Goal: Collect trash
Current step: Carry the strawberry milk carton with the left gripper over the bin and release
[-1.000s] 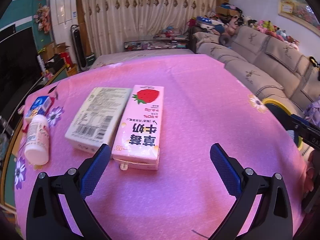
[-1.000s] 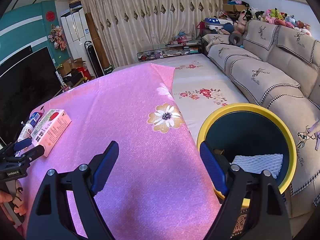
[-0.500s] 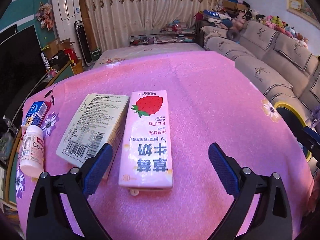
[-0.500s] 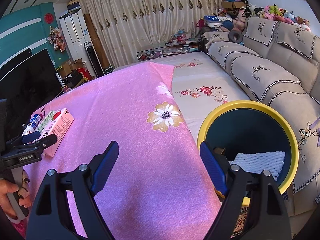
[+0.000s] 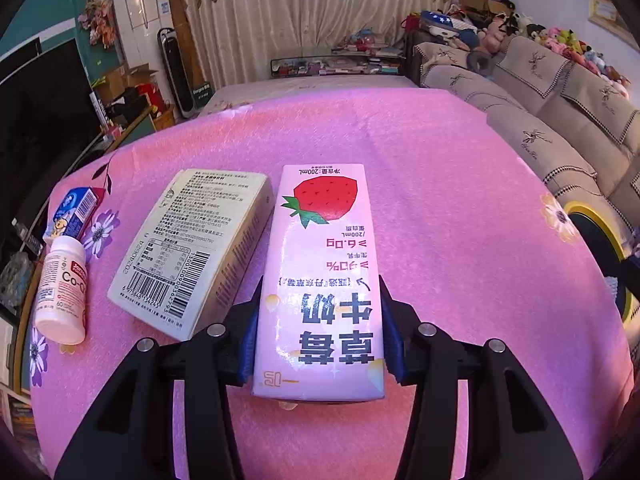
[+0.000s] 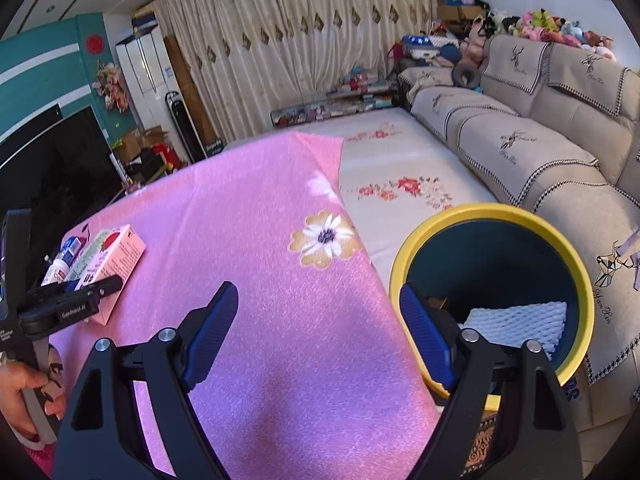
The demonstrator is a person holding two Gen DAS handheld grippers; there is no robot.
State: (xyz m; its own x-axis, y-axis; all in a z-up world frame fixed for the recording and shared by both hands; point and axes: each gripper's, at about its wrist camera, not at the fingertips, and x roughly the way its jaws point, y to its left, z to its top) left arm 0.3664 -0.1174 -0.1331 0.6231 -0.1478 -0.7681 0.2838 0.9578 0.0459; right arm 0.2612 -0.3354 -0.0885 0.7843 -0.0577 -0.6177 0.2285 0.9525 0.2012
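Observation:
A pink strawberry milk carton point(image 5: 324, 272) lies flat on the pink tablecloth point(image 5: 460, 240). My left gripper point(image 5: 318, 336) is shut on its near end, one blue pad on each side. The carton also shows far left in the right wrist view point(image 6: 116, 264), with the left gripper point(image 6: 72, 304) on it. My right gripper point(image 6: 320, 336) is open and empty above the table's right edge. A yellow-rimmed bin point(image 6: 576, 248) stands on the floor just right of it, with a white foam net point(image 6: 516, 324) inside.
A cream carton point(image 5: 192, 244) lies touching the pink one on its left. A white pill bottle point(image 5: 62, 288) and a small blue box point(image 5: 74, 210) lie at the table's left edge. A beige sofa point(image 6: 560, 152) runs along the right.
My left gripper moved forward over the pink carton's near end and its fingers closed from wide open onto the carton's sides. The right gripper barely moved.

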